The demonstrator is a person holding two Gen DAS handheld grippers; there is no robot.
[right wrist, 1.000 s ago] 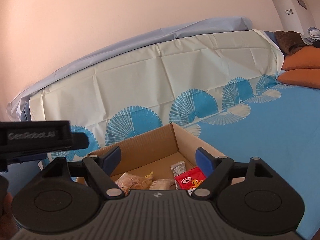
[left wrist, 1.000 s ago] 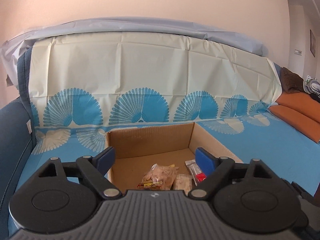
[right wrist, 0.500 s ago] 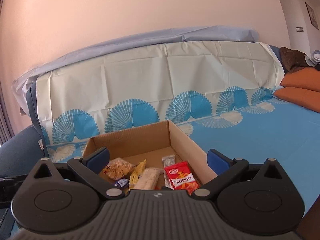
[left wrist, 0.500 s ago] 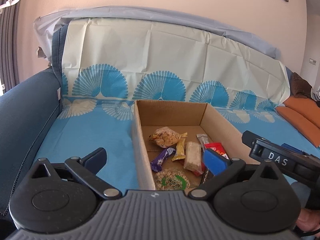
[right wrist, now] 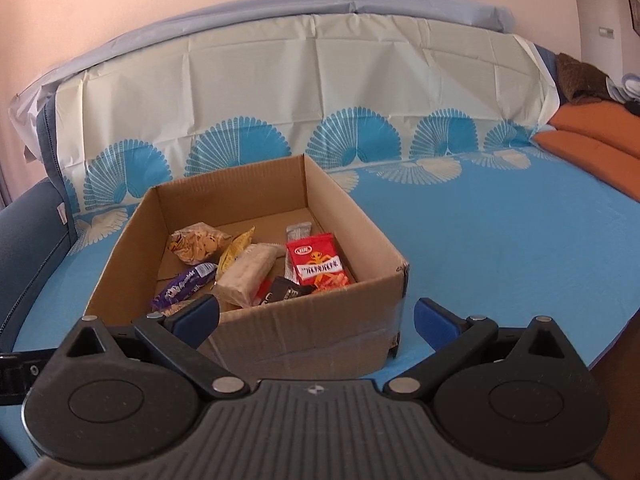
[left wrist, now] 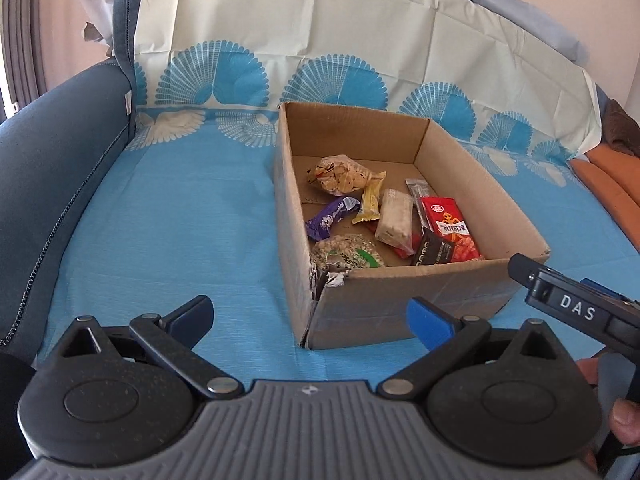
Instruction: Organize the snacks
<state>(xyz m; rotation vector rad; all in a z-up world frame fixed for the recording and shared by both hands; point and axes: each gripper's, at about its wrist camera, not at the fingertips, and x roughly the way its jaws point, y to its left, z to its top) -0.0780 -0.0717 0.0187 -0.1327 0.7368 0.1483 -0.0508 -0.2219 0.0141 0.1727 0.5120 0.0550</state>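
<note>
Both pairs of fingers are spread wide with nothing between them: my left gripper and my right gripper have just been opening, and each hangs short of the cardboard box, touching nothing.

I see the box sitting open-topped on the blue patterned sheet that covers the sofa seat, left of the sofa's middle, near the dark blue armrest. All the snacks lie inside it on the floor. At the far left corner is a clear bag of round crackers. Nearer, by the left wall, a purple wrapped bar, and nearest the torn front corner a round nut cake with a green label. In the middle, a yellow packet and a pale rice bar lie side by side. To the right, a red snack packet overlaps a silver sachet, with a small black packet against the near wall.

Orange cushions sit far right. My right gripper's body, lettered DAS, shows at the left camera's right edge.
</note>
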